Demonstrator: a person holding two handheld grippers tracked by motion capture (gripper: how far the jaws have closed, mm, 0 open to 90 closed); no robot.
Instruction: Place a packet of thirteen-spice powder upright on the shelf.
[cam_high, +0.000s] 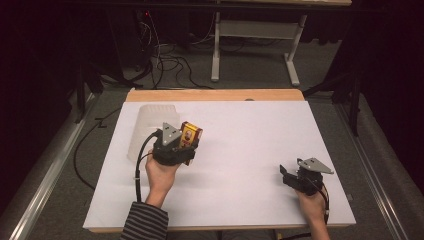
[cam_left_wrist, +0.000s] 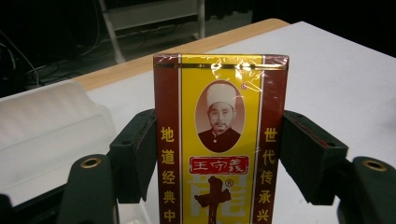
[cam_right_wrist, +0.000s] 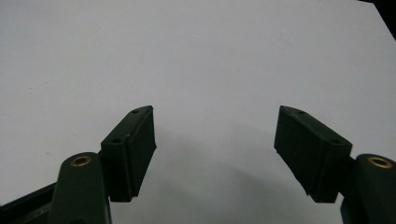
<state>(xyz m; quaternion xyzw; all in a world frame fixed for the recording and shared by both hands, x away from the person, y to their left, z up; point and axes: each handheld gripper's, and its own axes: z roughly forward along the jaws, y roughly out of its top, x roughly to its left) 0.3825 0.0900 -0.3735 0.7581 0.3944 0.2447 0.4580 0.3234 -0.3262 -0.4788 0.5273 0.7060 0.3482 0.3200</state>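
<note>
Your left gripper (cam_left_wrist: 219, 140) holds the yellow-and-red box (cam_left_wrist: 220, 140) upright between its fingers (cam_left_wrist: 135, 154), left of centre in the high view, beside the white container (cam_high: 150, 127). Its glossy wrap could slip if you tilt. Your right gripper (cam_right_wrist: 215, 149) gapes wide, empty, lower right.

Table (cam_high: 240, 190): box (cam_high: 190, 135) left of centre, plastic container (cam_high: 145, 130) just left of it; left gripper (cam_high: 186, 145) near box; right gripper (cam_high: 290, 176) near right.
</note>
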